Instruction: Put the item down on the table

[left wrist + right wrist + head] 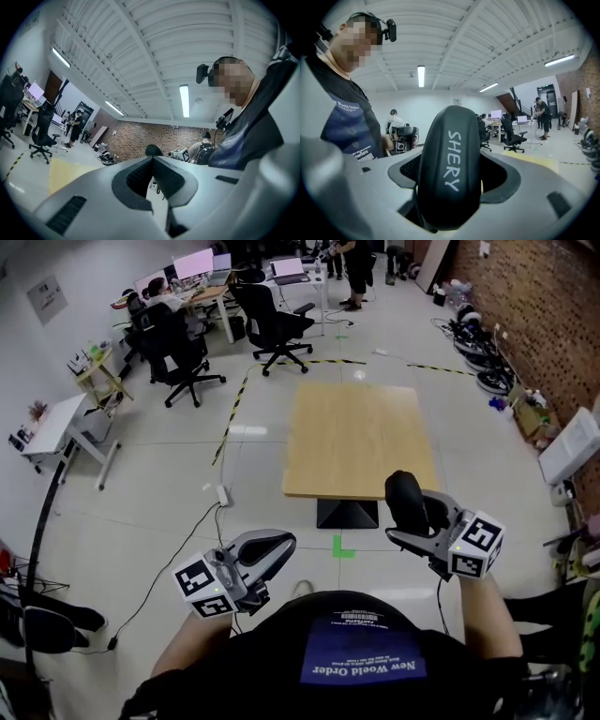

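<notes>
A black oblong case (404, 500) marked "SHERY" in pale letters is held in the right gripper (417, 518), in the air on the person's right side. In the right gripper view the case (449, 173) is seen standing on end between the fingers (497, 176), which are clamped against its two sides; its rounded top is raised well clear of them. The left gripper (272, 547) is held lower on the left, close to the person's body. Its fingers (138, 176) are pressed together with nothing between them. A light wooden counter (356, 437) is seen ahead on the pale tiled floor (169, 521), its top bare. The case is not set on it; in the head view it is seen over the counter's near right corner.
</notes>
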